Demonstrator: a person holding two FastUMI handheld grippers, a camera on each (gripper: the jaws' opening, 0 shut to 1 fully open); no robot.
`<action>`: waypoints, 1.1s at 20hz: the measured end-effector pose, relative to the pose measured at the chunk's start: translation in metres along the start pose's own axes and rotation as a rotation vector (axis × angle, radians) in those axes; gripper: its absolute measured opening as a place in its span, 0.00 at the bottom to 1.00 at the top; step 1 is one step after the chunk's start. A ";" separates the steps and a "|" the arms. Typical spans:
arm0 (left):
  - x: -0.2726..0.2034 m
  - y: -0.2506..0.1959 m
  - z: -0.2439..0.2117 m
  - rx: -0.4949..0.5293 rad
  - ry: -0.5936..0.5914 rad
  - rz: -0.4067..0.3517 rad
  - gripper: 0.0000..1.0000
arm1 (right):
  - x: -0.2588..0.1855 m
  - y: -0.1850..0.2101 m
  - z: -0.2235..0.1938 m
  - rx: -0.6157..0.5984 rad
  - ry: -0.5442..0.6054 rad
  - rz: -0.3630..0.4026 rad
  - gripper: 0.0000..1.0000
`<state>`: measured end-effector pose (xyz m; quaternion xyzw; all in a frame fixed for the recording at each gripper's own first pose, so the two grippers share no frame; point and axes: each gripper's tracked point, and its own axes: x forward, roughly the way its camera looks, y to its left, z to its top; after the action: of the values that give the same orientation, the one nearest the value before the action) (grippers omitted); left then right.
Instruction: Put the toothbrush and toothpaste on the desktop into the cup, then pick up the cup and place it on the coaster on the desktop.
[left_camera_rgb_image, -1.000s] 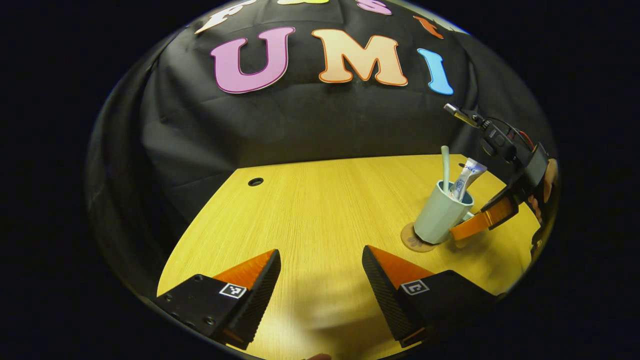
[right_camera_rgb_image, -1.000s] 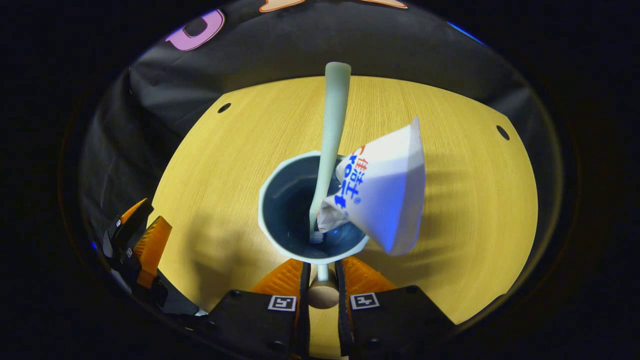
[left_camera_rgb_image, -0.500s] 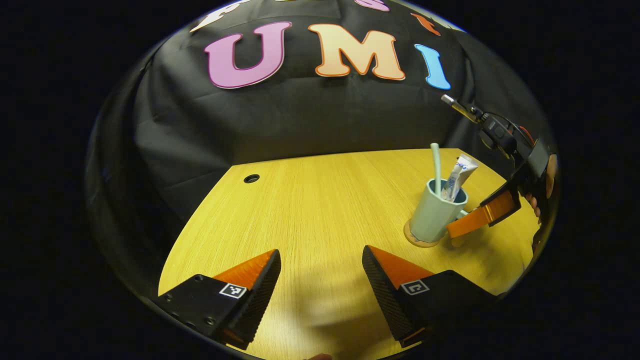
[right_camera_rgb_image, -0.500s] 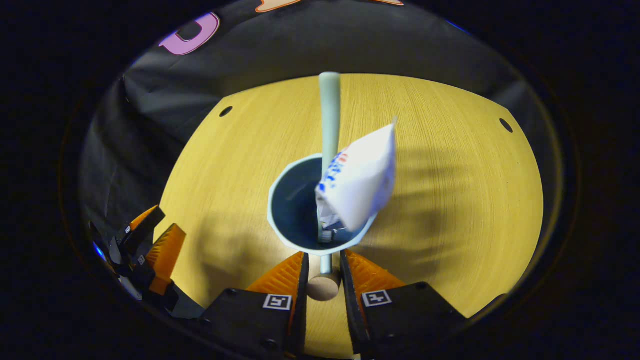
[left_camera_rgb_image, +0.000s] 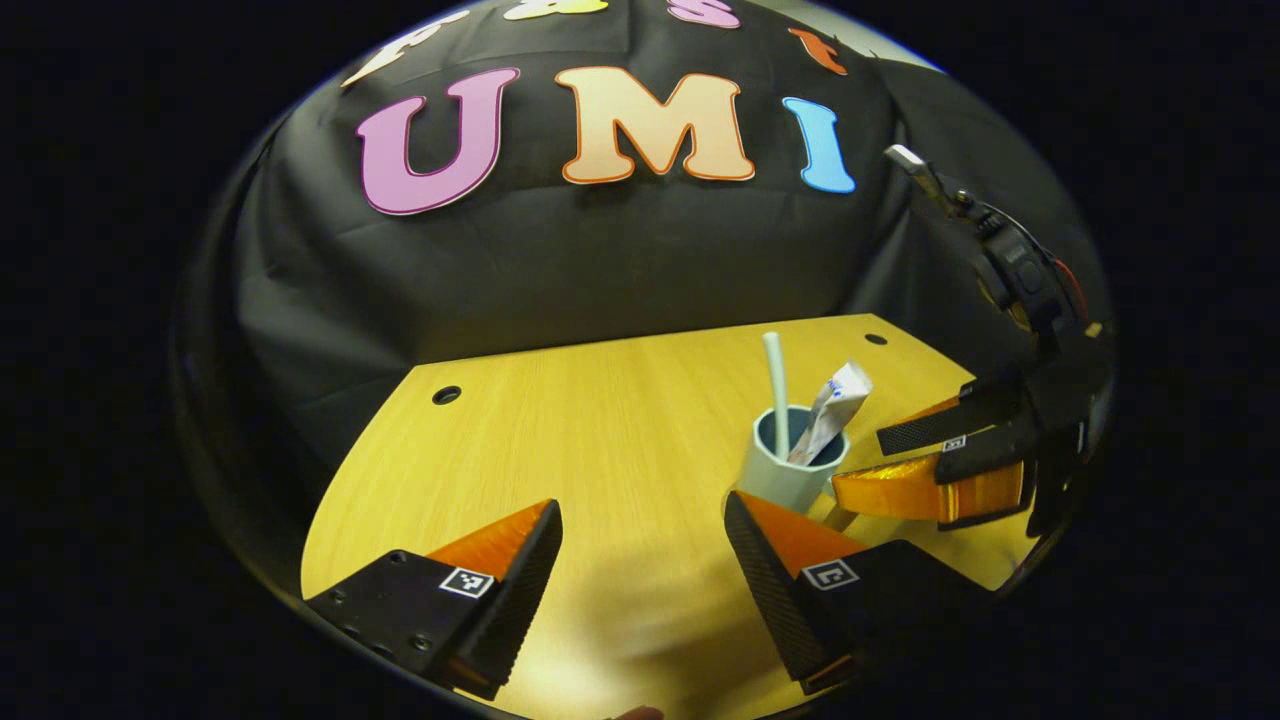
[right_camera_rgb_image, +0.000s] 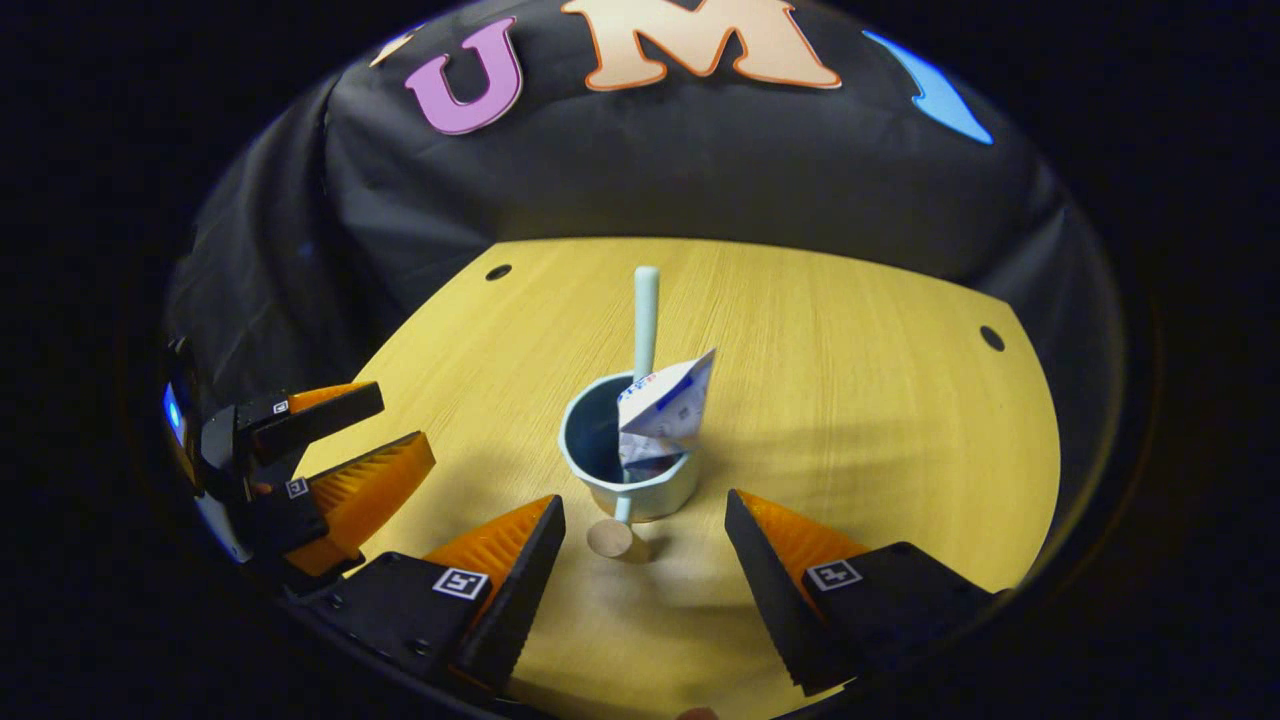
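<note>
Both views are dim overall, with the light falling mainly on the yellow wood-grain desktop (left_camera_rgb_image: 600, 430), which glows warm against the dull, unlit black cloth wall (left_camera_rgb_image: 560, 260). In the right gripper view the pale blue-green ceramic cup (right_camera_rgb_image: 628, 470) casts a soft shadow toward the near right, so the light seems to come from above and behind it. A broad blurred shadow lies on the wood between the left gripper (left_camera_rgb_image: 643, 540) fingers. No hard glare shows; the wood has only a mild sheen. Fisheye distortion bends the desk edge into a curve and stretches everything near the rim, where detail darkens and softens. The centres are sharp.
</note>
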<state>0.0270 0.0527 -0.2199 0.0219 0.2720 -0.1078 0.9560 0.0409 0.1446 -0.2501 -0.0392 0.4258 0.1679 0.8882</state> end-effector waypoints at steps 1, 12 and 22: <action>-0.002 -0.009 0.006 -0.026 -0.007 -0.007 0.95 | -0.008 -0.007 0.006 -0.001 -0.045 -0.012 0.99; -0.030 -0.067 0.093 -0.089 -0.226 0.010 0.92 | -0.151 -0.103 0.095 0.118 -0.613 -0.213 0.98; -0.054 -0.056 0.132 -0.112 -0.341 0.093 0.92 | -0.196 -0.142 0.114 0.188 -0.762 -0.250 0.98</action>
<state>0.0378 -0.0049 -0.0787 -0.0372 0.1105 -0.0503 0.9919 0.0588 -0.0165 -0.0368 0.0555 0.0720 0.0217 0.9956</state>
